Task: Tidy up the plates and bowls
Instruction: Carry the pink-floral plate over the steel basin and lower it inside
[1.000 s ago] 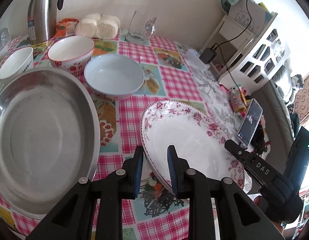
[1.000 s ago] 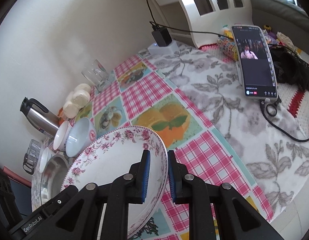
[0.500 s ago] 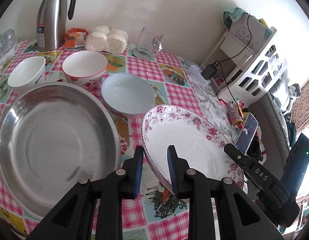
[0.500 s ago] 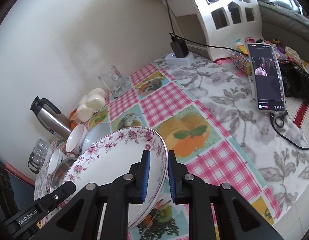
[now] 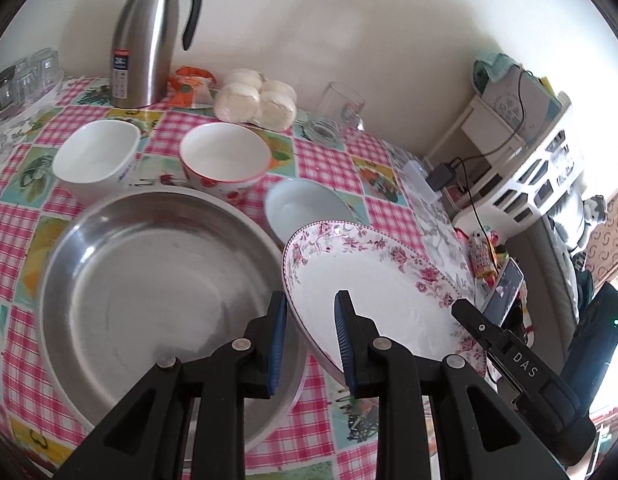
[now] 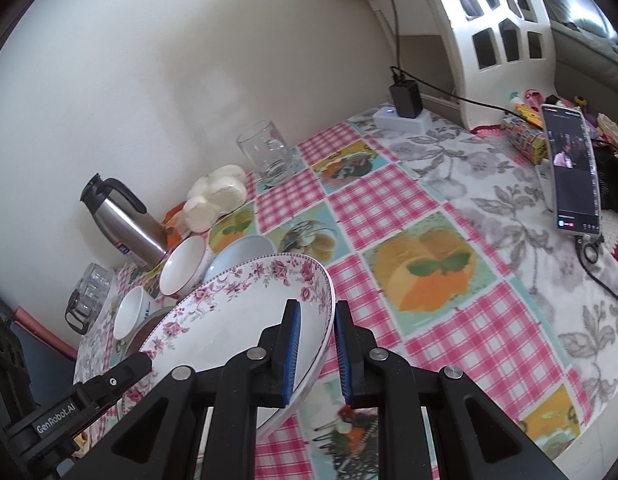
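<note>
A white oval plate with a pink flower rim [image 5: 373, 276] is held off the table, tilted. My left gripper [image 5: 309, 336] is shut on its near left rim. My right gripper [image 6: 315, 344] is shut on its right rim [image 6: 245, 312]. A large steel basin [image 5: 149, 280] lies just left of the plate. Behind stand a pale blue bowl [image 5: 305, 208], a red-trimmed white bowl [image 5: 223, 158] and a white square bowl [image 5: 95, 158]. These bowls also show in the right wrist view behind the plate, the blue bowl [image 6: 245, 252] nearest.
A steel thermos [image 5: 149, 36], wrapped buns [image 5: 255, 98], a glass mug [image 5: 341, 110] and glasses [image 5: 21, 76] line the wall. A phone [image 6: 573, 168], cables and a charger [image 6: 405, 100] lie at the table's right end by a white rack [image 6: 493, 20].
Both grippers have lifted the flowered plate off the checked cloth and carried it left, so its left edge now hangs by the steel basin's rim. The bowls have not moved.
</note>
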`<state>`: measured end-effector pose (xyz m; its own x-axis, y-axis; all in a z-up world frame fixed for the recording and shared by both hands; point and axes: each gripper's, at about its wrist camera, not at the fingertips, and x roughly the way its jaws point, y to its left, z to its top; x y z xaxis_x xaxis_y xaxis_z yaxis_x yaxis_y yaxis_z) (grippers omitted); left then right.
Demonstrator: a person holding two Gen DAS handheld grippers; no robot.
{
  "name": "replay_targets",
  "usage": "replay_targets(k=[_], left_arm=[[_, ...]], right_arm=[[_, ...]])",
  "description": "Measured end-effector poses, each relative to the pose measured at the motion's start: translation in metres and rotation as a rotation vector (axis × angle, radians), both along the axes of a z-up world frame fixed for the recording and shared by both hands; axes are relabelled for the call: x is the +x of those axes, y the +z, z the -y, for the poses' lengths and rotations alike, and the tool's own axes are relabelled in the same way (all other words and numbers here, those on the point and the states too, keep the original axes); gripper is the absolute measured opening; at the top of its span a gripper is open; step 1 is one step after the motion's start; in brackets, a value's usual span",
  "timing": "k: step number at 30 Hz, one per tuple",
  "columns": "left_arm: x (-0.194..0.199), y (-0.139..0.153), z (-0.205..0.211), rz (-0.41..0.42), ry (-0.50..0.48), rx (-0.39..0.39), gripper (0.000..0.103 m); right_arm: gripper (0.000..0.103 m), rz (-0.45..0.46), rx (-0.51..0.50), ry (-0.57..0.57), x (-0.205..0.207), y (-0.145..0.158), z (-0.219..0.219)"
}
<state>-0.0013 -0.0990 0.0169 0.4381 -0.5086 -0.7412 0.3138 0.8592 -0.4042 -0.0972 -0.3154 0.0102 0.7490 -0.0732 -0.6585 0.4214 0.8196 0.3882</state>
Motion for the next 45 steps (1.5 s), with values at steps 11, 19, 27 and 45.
replay_targets(k=[11, 19, 27, 45], left_arm=[[0.016, -0.002, -0.039, -0.017, 0.066, -0.023, 0.025], [0.026, -0.005, -0.062, -0.037, 0.059, -0.081, 0.019], [0.030, -0.018, -0.067, -0.109, 0.073, -0.067, 0.019], [0.046, -0.025, -0.116, -0.139, 0.240, -0.042, 0.058]], right_arm=[[0.018, -0.013, -0.017, 0.037, 0.022, 0.002, -0.036], [0.016, -0.032, -0.045, 0.094, 0.041, -0.002, -0.062], [0.008, -0.080, -0.152, 0.225, 0.063, -0.005, -0.113], [0.020, -0.243, -0.056, 0.159, 0.073, -0.048, -0.082]])
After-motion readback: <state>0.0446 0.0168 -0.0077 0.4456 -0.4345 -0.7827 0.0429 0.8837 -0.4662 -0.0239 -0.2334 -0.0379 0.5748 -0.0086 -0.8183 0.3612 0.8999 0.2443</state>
